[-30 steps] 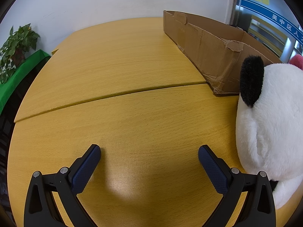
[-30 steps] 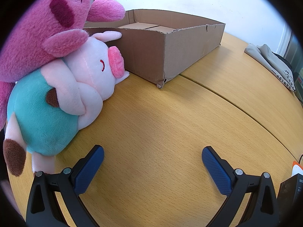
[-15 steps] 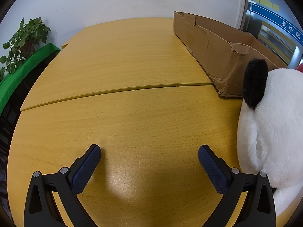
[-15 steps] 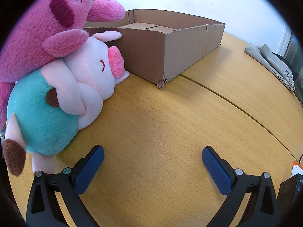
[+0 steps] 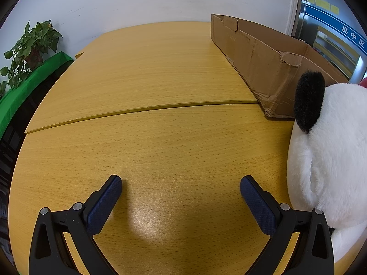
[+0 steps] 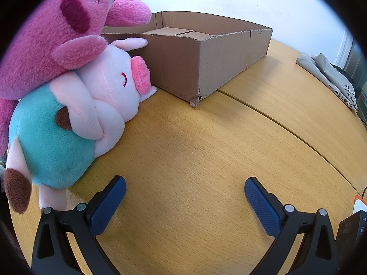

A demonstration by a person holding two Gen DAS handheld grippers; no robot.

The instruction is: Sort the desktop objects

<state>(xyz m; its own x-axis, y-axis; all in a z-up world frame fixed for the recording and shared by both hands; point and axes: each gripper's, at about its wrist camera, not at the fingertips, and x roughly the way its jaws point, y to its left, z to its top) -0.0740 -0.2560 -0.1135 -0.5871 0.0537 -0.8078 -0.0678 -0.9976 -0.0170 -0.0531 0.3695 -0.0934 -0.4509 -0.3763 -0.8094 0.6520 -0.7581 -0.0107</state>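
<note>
- Left claw [image 5: 181, 184] spread wide, empty, low over bare bench [image 5: 160, 80].
- Panda toy [image 5: 328, 160] just beside its right finger, close against cardboard box [image 5: 263, 59].
- Right claw [image 6: 185, 186] also spread, holding nothing.
- Pig toy [image 6: 75, 119] lying left of it, snout near box, under pink plush [image 6: 50, 41].

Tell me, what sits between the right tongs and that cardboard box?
Only bare wooden tabletop, seen in the right wrist view. The right tongs stand open; the cardboard box lies beyond.
</note>
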